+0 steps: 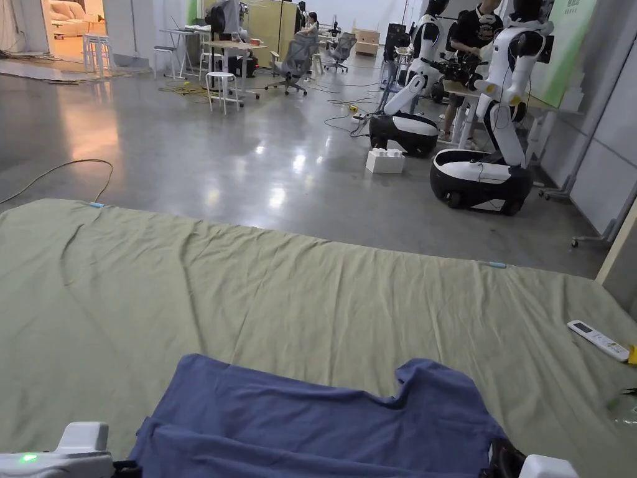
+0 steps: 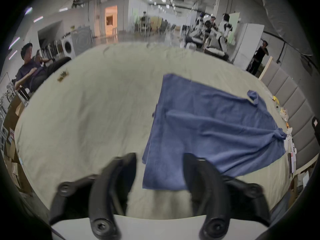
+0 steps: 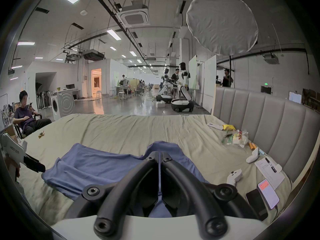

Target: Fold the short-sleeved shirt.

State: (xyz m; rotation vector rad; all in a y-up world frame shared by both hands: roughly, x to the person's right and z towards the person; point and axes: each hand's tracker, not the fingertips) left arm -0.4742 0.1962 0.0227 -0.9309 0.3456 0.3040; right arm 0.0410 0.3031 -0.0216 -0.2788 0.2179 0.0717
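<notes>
- The blue short-sleeved shirt (image 1: 323, 417) lies partly folded on the green sheet (image 1: 249, 292), at its near edge.
- The left gripper (image 2: 159, 172) hangs with its jaws spread apart — nothing between them — just above the shirt's corner.
- The right gripper (image 3: 158, 154) has its jaws pressed together on a fold of the shirt.
- A white remote (image 1: 598, 340) lies well apart, to the right.

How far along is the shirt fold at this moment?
Partly done: the blue shirt lies on the green bedsheet with one layer already doubled over along its left side. In hand: the right gripper is shut on shirt fabric, while the left gripper hangs open near the shirt's edge. Left: the remaining folds into a compact shape.
</notes>
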